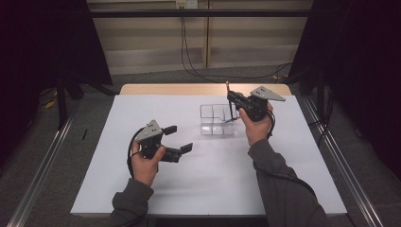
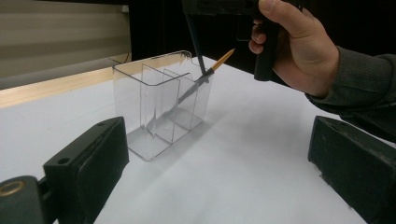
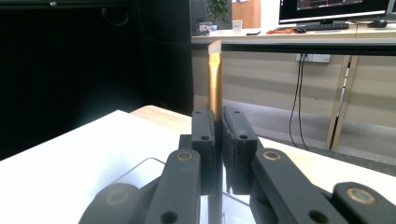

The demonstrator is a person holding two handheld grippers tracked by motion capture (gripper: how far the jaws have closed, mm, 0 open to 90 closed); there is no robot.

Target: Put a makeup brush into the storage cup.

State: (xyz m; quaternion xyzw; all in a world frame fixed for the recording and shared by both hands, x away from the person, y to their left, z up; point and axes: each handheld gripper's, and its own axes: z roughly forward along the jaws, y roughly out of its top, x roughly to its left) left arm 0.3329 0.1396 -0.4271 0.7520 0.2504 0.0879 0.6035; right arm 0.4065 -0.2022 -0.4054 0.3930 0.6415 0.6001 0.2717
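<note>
right tool (image 3: 218,140) clamps brush (image 3: 215,81) | bristles perhaps in organizer (image 2: 159,100), blurred | left tool (image 1: 178,138) agape

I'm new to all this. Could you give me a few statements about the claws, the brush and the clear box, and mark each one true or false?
1. The right claw is shut on the paintbrush. True.
2. The left claw grips the clear box. False: its jaws stand open on the white table, apart from the box.
3. The clear box has dividers inside. True.
4. The paintbrush lies flat on the table. False: the right claw holds it, with its lower part inside the box.
5. The clear box is tipped on its side. False: it stands upright.
</note>
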